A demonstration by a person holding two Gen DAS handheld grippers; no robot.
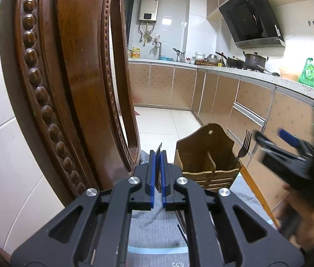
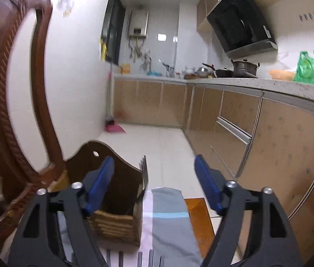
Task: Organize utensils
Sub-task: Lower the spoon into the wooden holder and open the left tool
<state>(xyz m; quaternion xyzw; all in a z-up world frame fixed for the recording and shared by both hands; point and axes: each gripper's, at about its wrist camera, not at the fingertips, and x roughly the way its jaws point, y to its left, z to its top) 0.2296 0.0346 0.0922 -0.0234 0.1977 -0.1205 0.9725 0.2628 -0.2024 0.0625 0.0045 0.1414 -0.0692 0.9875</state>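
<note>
A wooden utensil holder [image 1: 208, 162] stands on a cloth-covered tabletop [image 2: 168, 222], and a fork [image 1: 243, 146] already stands in the holder's right compartment, tines up, leaning on the outer wall. The step in hand looks like the gap between one placement and the next: the right hand-held gripper [image 2: 154, 178] has its blue pads spread wide with nothing between them, hanging just above and to the right of the holder, so the fork seems delivered and let go. The left hand-held gripper [image 1: 157, 166] sits just left of the holder with its pads pressed together; a thin dark edge shows beyond its tips, but whether that is something pinched or only something behind the pads cannot be told. The next move probably calls for fetching another utensil; dark tine-like shapes [image 2: 134, 257] lie on the cloth at the bottom edge of the right wrist view, nearer the camera than the holder, and may be the next pieces, though they are cut off and hard to name. The holder's left compartment is in shadow, so its contents are unclear. The right gripper and the hand bearing it are blurred in the left wrist view, and a carved wooden chair back [image 1: 68, 89] left of the holder blocks that side.
</note>
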